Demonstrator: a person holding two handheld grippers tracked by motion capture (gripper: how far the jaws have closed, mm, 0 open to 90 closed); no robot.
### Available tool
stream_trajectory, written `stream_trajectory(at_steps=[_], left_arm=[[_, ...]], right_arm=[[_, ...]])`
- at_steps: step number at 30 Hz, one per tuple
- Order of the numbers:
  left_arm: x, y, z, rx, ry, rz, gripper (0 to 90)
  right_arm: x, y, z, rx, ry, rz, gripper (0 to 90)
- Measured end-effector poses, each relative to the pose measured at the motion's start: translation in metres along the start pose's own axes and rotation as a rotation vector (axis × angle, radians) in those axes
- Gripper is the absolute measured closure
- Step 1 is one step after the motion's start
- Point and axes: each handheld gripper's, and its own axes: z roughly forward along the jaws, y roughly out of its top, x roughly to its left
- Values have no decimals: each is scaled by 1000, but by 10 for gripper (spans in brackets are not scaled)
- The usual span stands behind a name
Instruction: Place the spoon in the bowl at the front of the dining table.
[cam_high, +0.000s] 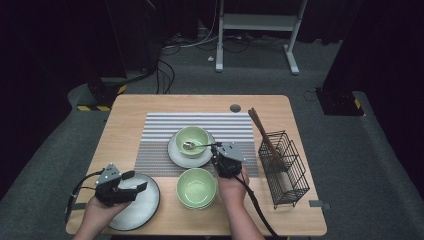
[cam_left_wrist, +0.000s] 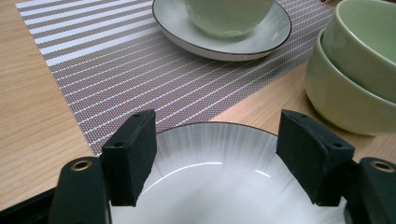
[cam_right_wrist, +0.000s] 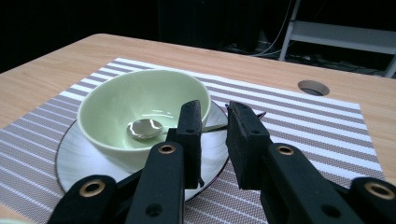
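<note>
A pale green bowl (cam_high: 200, 132) (cam_right_wrist: 116, 98) stands on a white plate (cam_high: 175, 153) (cam_right_wrist: 74, 158) on the striped placemat (cam_high: 160, 125). In it lies a metal spoon (cam_high: 190, 145) (cam_right_wrist: 144, 128), its handle running out over the rim to the right. My right gripper (cam_high: 216, 150) (cam_right_wrist: 215, 112) hovers at that handle. Its jaws stand a narrow gap apart, the handle shows across the gap below them, and the pads do not press on it. My left gripper (cam_high: 135, 181) (cam_left_wrist: 217, 140) is open wide over a second white plate (cam_high: 145, 205) (cam_left_wrist: 210, 177) at the front left, with nothing between its jaws.
Two stacked green bowls (cam_high: 196, 186) (cam_left_wrist: 355, 70) sit at the front middle, between my hands. A black wire basket (cam_high: 285, 170) holding brown chopsticks (cam_high: 262, 132) stands at the right edge. A round cable hole (cam_high: 235, 108) (cam_right_wrist: 313, 87) is at the table's far side.
</note>
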Motion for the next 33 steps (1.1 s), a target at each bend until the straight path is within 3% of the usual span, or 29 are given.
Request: stream_trajectory(at_steps=[10, 11, 13, 14, 27, 33], left_arm=[[0, 0, 0, 0, -18, 0, 295], [-3, 0, 1, -25, -24, -45, 295], [-3, 0, 2, -34, -26, -54, 295], [1, 1, 0, 1, -23, 1, 295], [9, -2, -3, -3, -14, -21, 297], [8, -2, -4, -7, -16, -18, 297]], right_arm=[[-7, 2, 16, 15, -32, 17, 749], [-7, 2, 17, 17, -34, 19, 749], [-8, 3, 19, 16, -36, 24, 748], [-8, 4, 20, 16, -38, 27, 748], [-17, 8, 35, 44, -61, 25, 767], [-19, 13, 33, 42, -67, 27, 763]])
